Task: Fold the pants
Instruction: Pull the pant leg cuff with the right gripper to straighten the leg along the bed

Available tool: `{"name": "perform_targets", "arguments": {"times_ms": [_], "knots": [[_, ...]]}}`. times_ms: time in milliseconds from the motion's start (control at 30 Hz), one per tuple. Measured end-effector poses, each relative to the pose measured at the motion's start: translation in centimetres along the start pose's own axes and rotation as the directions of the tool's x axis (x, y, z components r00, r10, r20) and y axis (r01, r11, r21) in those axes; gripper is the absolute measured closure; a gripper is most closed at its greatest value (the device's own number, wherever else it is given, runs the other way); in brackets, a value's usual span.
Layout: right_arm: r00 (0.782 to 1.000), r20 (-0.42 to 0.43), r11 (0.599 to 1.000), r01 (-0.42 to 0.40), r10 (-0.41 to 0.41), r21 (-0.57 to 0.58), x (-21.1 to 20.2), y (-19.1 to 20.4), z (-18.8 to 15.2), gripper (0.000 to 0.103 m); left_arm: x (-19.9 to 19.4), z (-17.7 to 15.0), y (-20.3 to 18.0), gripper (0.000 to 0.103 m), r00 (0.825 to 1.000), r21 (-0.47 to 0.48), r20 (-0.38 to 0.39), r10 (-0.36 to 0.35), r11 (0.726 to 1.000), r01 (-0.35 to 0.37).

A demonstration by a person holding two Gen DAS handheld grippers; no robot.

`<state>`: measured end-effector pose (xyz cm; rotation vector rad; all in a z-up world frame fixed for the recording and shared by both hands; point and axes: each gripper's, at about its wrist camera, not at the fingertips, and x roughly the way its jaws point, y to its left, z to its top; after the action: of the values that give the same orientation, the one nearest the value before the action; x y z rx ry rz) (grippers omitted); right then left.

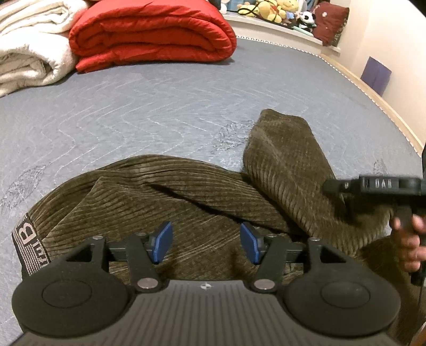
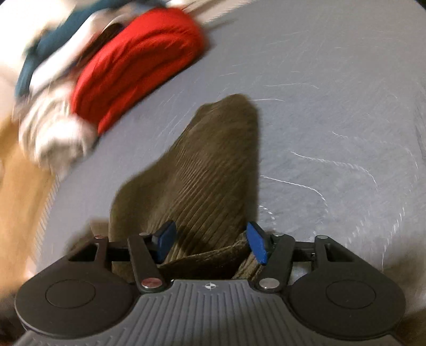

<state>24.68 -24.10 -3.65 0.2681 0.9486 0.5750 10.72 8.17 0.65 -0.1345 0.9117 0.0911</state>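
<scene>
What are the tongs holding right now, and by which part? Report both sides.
Nothing is clamped. The left tongs are open above the crumpled olive-brown corduroy pants. The right tongs are open too, with a leg of the pants between the pads but not pinched.

Pants (image 1: 165,197) lie crumpled across the near part of a mattress (image 1: 159,106), the waistband (image 1: 26,239) to the left and one leg (image 1: 287,165) angling away at right. The left gripper (image 1: 206,243) sits over the near folds, with the right gripper (image 1: 372,186) beside it above the far leg. Behind, a rolled comforter (image 1: 151,34) rests right of a folded blanket (image 1: 29,48). Plush toys (image 1: 271,10) line a ledge beyond the mattress.
</scene>
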Motion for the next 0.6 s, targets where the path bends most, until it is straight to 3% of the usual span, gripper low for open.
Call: {"name": "perform_targets", "arguments": {"times_ms": [100, 167, 233, 367, 433, 467, 500, 533, 567, 600], "knots": [[1.0, -0.022, 0.999, 0.021, -0.022, -0.044, 0.0, 1.0, 0.1, 0.037, 0.2, 0.1, 0.4, 0.041, 1.0, -0.024, -0.007, -0.002, 1.0, 0.002], [0.999, 0.0, 0.999, 0.044, -0.044, -0.019, -0.5, 0.7, 0.3, 0.062, 0.4, 0.3, 0.5, 0.04, 1.0, -0.038, -0.014, -0.003, 0.999, 0.003], [0.999, 0.033, 0.999, 0.012, -0.013, 0.035, -1.2, 0.2, 0.6, 0.093, 0.6, 0.3, 0.5, 0.04, 1.0, -0.047, -0.019, -0.005, 0.999, 0.004], [0.987, 0.16, 0.999, -0.03, 0.024, 0.033, -3.7, 0.5, 1.0, 0.096, 1.1, 0.4, 0.2, 0.04, 1.0, -0.065, -0.024, -0.008, 0.998, 0.007], [0.966, 0.255, 0.998, -0.054, 0.042, 0.043, -5.7, 0.6, 1.4, 0.097, 1.3, 0.5, 0.1, 0.04, 1.0, -0.076, -0.022, -0.012, 0.997, 0.011], [0.943, 0.331, 0.997, -0.048, 0.026, 0.059, -7.1, 0.5, 1.6, 0.097, 1.3, 0.5, 0.0, 0.04, 1.0, -0.082, -0.021, -0.017, 0.996, 0.015], [0.906, 0.424, 0.995, -0.027, -0.016, 0.095, -8.9, 0.2, 1.8, 0.098, 1.4, 0.6, -0.1, 0.04, 1.0, -0.087, -0.02, -0.023, 0.996, 0.021], [0.849, 0.522, 0.987, 0.0, -0.085, 0.16, -11.0, -0.4, 1.8, 0.098, 1.4, 0.6, -0.2, 0.04, 0.999, -0.091, -0.019, -0.03, 0.995, 0.028], [0.773, 0.606, 0.967, 0.04, -0.189, 0.251, -13.2, -1.3, 1.6, 0.098, 1.4, 0.7, -0.4, 0.04, 0.999, -0.092, -0.018, -0.036, 0.995, 0.034], [0.671, 0.658, 0.922, 0.104, -0.342, 0.373, -15.6, -2.5, 1.2, 0.103, 1.5, 0.7, -0.6, 0.04, 0.999, -0.092, -0.016, -0.041, 0.995, 0.039]]}}
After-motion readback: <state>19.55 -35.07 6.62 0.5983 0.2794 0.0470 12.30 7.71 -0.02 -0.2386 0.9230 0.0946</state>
